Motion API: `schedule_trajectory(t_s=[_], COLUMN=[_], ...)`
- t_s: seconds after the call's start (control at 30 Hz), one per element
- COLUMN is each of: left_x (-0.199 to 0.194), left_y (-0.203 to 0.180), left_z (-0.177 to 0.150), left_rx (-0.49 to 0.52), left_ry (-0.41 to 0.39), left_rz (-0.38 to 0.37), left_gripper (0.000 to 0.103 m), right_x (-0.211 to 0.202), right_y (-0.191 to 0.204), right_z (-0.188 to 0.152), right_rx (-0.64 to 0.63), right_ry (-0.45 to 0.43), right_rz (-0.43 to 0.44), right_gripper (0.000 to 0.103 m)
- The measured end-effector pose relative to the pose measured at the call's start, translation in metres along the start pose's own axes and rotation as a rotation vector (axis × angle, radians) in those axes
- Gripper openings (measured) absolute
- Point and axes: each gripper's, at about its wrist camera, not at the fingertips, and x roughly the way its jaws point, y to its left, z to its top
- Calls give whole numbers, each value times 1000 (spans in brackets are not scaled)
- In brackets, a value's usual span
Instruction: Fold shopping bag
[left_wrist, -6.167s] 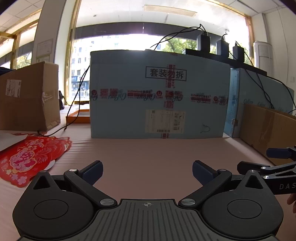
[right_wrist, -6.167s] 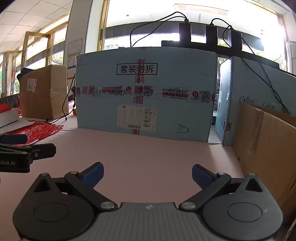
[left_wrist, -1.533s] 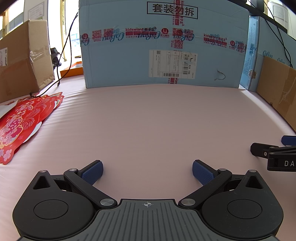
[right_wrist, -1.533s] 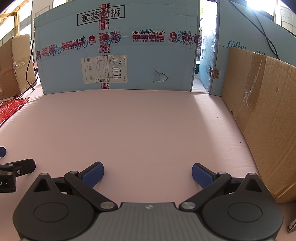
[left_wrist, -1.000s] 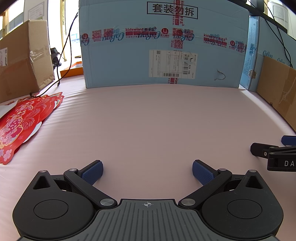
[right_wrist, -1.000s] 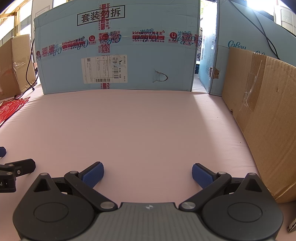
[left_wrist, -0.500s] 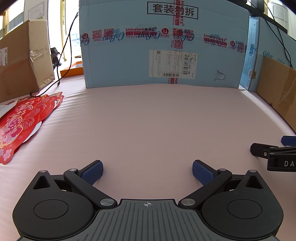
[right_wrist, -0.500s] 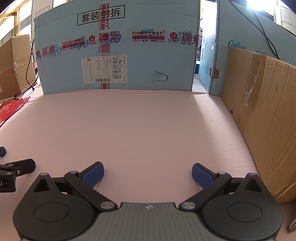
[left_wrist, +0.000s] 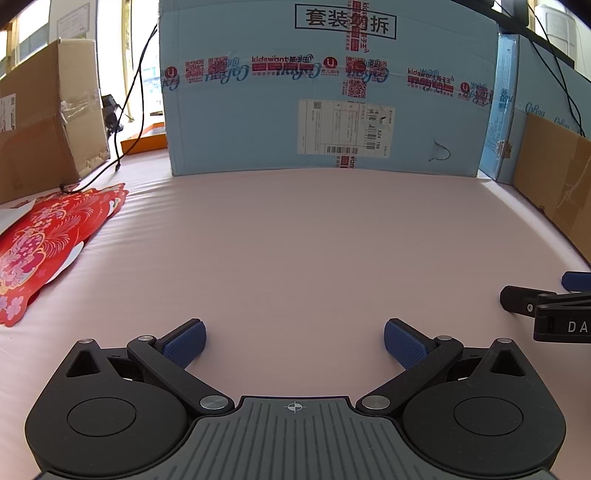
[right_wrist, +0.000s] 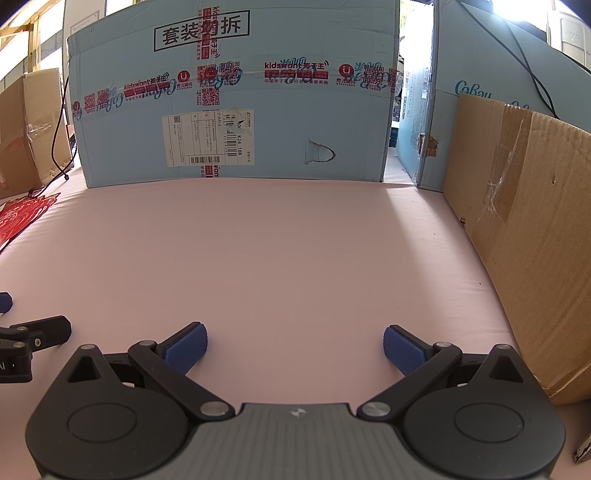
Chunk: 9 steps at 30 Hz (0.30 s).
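A red shopping bag (left_wrist: 44, 240) with floral print lies flat at the left edge of the pink table (left_wrist: 295, 240); its corner (right_wrist: 22, 214) shows at the far left in the right wrist view. My left gripper (left_wrist: 294, 341) is open, low over the bare pink surface, well right of the bag. My right gripper (right_wrist: 293, 343) is also open over the pink surface with nothing between its fingers. Each gripper's tip shows at the side of the other's view: the right gripper (left_wrist: 546, 306) at the right edge, the left gripper (right_wrist: 29, 336) at the left edge.
A large blue carton (left_wrist: 325, 92) stands across the back of the table. A brown box (left_wrist: 40, 118) with a black cable (left_wrist: 125, 122) sits at back left. Brown cardboard (right_wrist: 528, 221) walls the right side, with another blue carton (right_wrist: 480, 85) behind it.
Over the last 1.5 s nothing has visibly moved. Since 6.2 s ago both grippers have tilted down and come lower toward the pink surface.
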Motion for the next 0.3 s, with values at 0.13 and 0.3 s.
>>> schedule_trajectory(t_s=[0.13, 0.3], left_x=[0, 0], left_y=[0, 0], left_z=[0, -1], left_rx=[0, -1], left_ry=[-1, -3], left_rz=[0, 0], left_gripper=[103, 103], right_x=[0, 0], right_y=[0, 0], right_z=[0, 0], right_rx=[0, 0], right_ry=[0, 0], right_rz=[0, 0], right_gripper=[103, 103])
